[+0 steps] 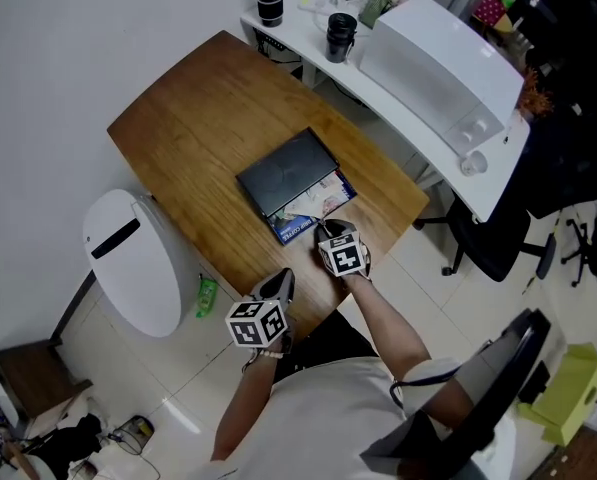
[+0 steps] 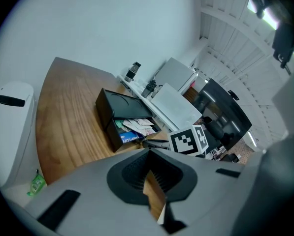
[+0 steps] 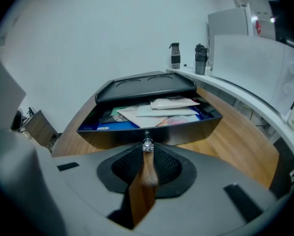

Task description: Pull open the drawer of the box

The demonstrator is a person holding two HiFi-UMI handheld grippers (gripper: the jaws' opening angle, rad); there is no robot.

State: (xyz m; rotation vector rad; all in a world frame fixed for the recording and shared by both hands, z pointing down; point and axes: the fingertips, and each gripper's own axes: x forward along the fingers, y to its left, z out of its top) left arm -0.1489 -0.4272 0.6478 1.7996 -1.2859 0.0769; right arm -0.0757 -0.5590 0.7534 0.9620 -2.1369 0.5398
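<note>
A black box (image 1: 288,173) lies on the wooden table (image 1: 198,118), and its drawer (image 1: 313,213) stands pulled out toward me, full of papers and a blue booklet. In the right gripper view the drawer front (image 3: 151,132) fills the middle, with its small shiny knob (image 3: 147,145) pinched between the jaw tips. My right gripper (image 1: 324,231) is shut on that knob. My left gripper (image 1: 281,286) hovers at the table's near edge, left of the drawer, with its jaws nearly together and nothing in them. In the left gripper view the box (image 2: 122,104) lies ahead.
A white desk behind the table carries two dark bottles (image 1: 338,36) and a large white appliance (image 1: 438,63). A white bin (image 1: 133,258) stands left of the table, with a green bottle (image 1: 207,296) on the floor beside it. A black office chair (image 1: 493,243) is at the right.
</note>
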